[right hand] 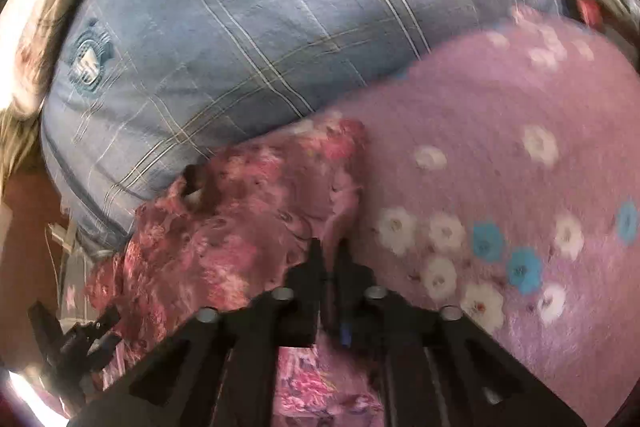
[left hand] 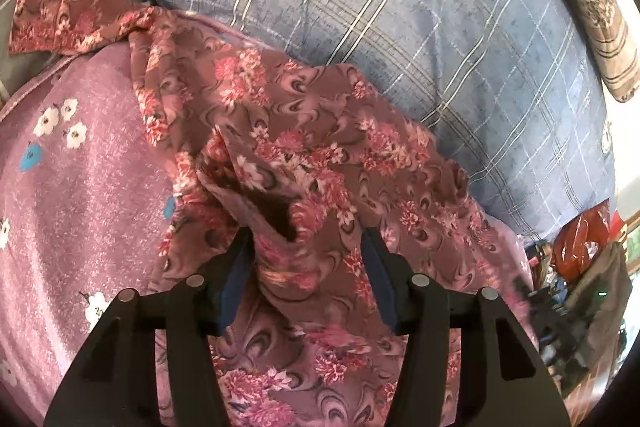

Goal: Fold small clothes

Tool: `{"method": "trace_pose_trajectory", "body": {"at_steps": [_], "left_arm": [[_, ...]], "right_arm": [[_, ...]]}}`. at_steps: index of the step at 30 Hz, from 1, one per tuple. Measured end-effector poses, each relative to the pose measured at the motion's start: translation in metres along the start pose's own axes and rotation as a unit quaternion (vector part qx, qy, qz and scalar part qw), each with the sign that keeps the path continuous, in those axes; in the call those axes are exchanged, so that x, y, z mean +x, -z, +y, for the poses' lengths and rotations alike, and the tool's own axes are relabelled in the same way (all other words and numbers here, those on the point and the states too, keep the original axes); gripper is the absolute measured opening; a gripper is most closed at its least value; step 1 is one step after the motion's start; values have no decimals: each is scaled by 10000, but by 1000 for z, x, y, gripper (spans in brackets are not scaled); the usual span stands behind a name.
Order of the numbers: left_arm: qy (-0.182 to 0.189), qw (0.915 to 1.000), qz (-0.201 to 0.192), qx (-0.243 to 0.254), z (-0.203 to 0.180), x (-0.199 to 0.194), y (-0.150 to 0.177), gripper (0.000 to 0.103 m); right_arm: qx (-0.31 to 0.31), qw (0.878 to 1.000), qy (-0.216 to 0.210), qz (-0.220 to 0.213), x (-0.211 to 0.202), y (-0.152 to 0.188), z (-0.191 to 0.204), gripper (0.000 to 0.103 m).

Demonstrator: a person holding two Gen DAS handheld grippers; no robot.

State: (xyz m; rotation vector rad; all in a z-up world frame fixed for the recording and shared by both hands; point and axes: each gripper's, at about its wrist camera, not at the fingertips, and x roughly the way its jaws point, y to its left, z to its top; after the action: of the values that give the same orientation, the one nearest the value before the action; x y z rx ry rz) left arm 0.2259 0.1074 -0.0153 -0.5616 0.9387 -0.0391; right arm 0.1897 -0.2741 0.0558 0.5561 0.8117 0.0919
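A bed covered by a pink flowered blanket (left hand: 80, 187) carries everything, with a blue plaid pillow (left hand: 400, 27) behind it. Your small floral garment (left hand: 320, 155) lies rumpled on the blanket, its far edge against the pillow. Your left gripper (left hand: 308, 239) stands spread, cloth bunched between its jaws but not pinched. Your right gripper (right hand: 328, 247) is pressed together on a garment edge. You seem to be spreading it; next, draw that edge away from the pillow until flat.

Crumpled maroon floral garment (left hand: 320, 155) lying rumpled on pink bedspread (left hand: 80, 187).
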Motion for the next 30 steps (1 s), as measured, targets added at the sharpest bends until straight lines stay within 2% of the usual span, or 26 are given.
{"method": "trace_pose_trajectory", "body": {"at_steps": [2,5,6,7,8,9,11,13,14,17,18,19,20,22,25,26,27,30], "left_arm": [[-141,9998,18,119,-5,5,0,54],[-592,9968,348,409,-14,28,3,56],[-668,9959,401,464,-14,31,4,56],[-686,9957,391,482,-13,30,3,55],[-656,9964,334,411,-11,26,2,55],[-525,9984,104,164,-4,13,-2,55],[-280,9987,-367,-233,8,-10,-11,56],[-175,9973,-613,-377,14,-21,-15,56],[-133,9971,-643,-383,15,-21,-16,56],[-230,9995,-214,-67,2,1,-9,56],[-524,9984,67,214,-6,17,-4,56],[-867,9947,313,464,-12,31,1,55],[-1156,9891,444,793,-18,43,7,55],[-1426,9832,204,1123,-31,40,12,56],[-1133,9886,295,946,-29,35,10,56],[-1024,9911,306,789,-25,31,7,56],[-796,9949,279,549,-18,22,1,56],[-515,9987,55,26,5,-4,-18,58]], "right_arm": [[19,9996,218,-189,-7,-5,-8,4],[111,9947,974,303,20,-2,-35,3],[56,9937,1026,440,27,2,-40,1],[63,9949,952,334,19,0,-40,2],[149,9947,975,296,13,-1,-40,13],[282,9954,903,132,-1,-2,-37,13],[248,9987,438,-101,-19,-3,-29,13],[-185,9992,179,-295,-35,4,-7,14],[-356,9990,74,-244,-36,10,-1,15],[-603,9979,134,166,-16,29,4,15],[-620,9959,424,505,2,41,0,14],[-606,9945,535,667,8,48,-5,13],[-603,9956,515,502,7,51,-3,13],[-576,9953,630,457,0,46,8,17],[-759,9965,233,267,-8,41,42,22],[-939,9952,85,254,-5,42,61,29],[-1018,9944,-18,286,-2,45,71,34],[-1234,9892,-429,672,31,62,115,34]]}}
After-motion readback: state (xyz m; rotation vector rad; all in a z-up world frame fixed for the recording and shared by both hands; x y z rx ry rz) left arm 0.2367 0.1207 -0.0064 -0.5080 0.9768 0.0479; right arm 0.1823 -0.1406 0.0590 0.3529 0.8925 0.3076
